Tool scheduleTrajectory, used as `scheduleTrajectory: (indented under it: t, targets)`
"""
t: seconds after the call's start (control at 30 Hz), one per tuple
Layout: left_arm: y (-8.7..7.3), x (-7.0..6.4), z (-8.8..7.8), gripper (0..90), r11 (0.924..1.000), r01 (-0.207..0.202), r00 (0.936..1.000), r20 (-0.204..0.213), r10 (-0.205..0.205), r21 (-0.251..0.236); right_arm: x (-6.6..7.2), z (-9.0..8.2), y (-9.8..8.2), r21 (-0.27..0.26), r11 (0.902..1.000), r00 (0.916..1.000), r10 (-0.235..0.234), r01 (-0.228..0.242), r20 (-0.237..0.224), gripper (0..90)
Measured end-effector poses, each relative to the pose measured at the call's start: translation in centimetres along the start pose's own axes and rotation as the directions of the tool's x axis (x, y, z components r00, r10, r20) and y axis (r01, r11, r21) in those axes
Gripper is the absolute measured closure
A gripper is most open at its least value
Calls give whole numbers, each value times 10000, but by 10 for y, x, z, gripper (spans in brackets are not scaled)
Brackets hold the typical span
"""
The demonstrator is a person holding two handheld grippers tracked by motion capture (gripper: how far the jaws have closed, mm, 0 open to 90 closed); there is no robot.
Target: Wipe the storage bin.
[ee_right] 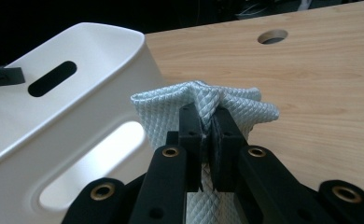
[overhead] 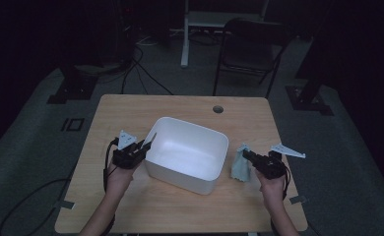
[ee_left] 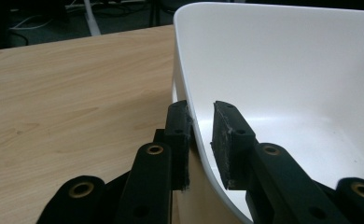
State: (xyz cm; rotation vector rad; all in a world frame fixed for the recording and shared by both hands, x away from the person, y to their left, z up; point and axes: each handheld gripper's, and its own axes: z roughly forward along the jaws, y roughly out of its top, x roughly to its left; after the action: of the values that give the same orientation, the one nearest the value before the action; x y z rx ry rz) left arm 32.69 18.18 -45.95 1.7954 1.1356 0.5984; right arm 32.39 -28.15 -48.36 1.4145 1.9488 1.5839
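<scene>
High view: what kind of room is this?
Likely a dim lab or recording room: a light wooden desk with a cable hole, loose floor cables, and a black folding chair.

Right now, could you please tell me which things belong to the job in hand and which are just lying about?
In use:
- cloth, pinched in the right tool
- tub, its wall between the left tool jaws

Lying about:
- chair
- floor cables
</scene>
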Motion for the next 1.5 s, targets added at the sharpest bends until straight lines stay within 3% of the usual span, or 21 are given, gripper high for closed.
scheduleTrajectory:
  t: [0.2, 0.47, 0.9, 1.13, 1.33, 1.5]
  targets:
    - [-4, -4, -9, 723, 9999, -129, 9998, 176, 127, 101, -7, -8, -7, -28, 9998, 9998, 174, -174, 110, 847]
    - [-11, -14, -21, 608, 9989, -426, 9978, 521, 415, 206, -7, -11, -12, 21, 9998, 9998, 189, -189, 108, 846]
    - [-21, -29, -45, 554, 9952, -886, 9915, 996, 842, 409, -4, -14, -12, -23, 9998, 9998, 177, -177, 73, 845]
    - [-29, -38, -56, 496, 9951, -894, 9903, 1100, 844, 420, -5, -16, -13, -68, 9997, 9997, 244, -243, 87, 845]
    - [-34, -32, -59, 450, 9981, -583, 9848, 1648, 541, 208, -6, -17, -13, -98, 9994, 9994, 329, -328, 83, 845]
    - [-25, -26, -63, 437, 9974, -723, 9834, 1670, 703, 59, -6, -18, -13, -97, 9995, 9995, 293, -292, 89, 844]
